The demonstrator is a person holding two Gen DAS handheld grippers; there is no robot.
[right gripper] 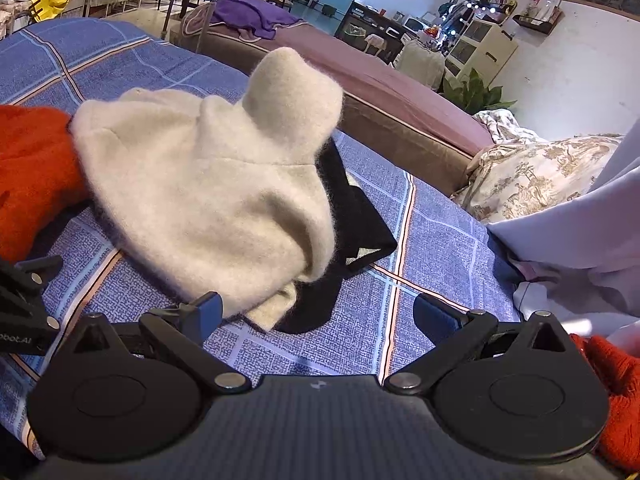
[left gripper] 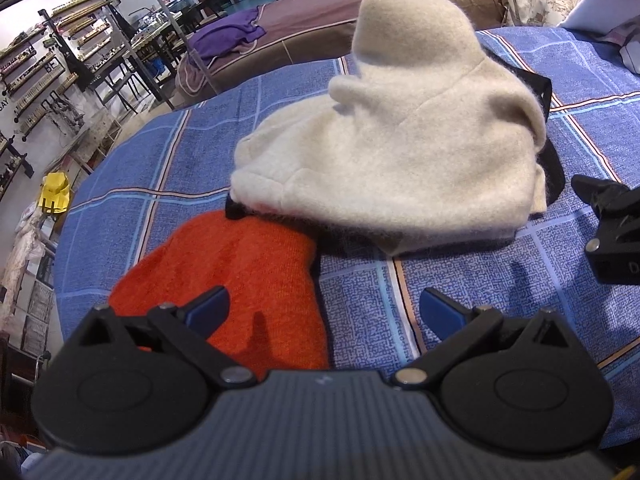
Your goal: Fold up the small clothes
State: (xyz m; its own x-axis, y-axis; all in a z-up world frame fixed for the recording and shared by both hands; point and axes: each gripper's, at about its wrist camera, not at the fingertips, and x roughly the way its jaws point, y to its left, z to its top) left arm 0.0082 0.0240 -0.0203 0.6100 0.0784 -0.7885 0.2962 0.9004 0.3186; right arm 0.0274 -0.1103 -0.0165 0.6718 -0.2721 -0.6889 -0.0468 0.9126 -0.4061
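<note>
A cream fuzzy garment (left gripper: 392, 152) (right gripper: 208, 200) lies heaped on the blue plaid bedsheet (left gripper: 480, 280) (right gripper: 432, 248), one part standing up in a peak. Black fabric (right gripper: 352, 216) (left gripper: 554, 160) shows under its right side. An orange knit piece (left gripper: 244, 280) (right gripper: 32, 168) lies at its left. My left gripper (left gripper: 324, 314) is open, its left fingertip over the orange knit and nothing between the fingers. My right gripper (right gripper: 316, 318) is open just in front of the cream garment's near edge, holding nothing. The right gripper's body (left gripper: 612, 232) shows at the right edge of the left wrist view.
Pale lilac cloth (right gripper: 580, 220) and a red knit item (right gripper: 616, 392) lie at the right. A floral quilt (right gripper: 532, 172) sits behind them. Beyond the sheet is a mauve mattress (left gripper: 360, 12) with a purple garment (right gripper: 256, 16). Shelves (left gripper: 48, 60) line the left wall.
</note>
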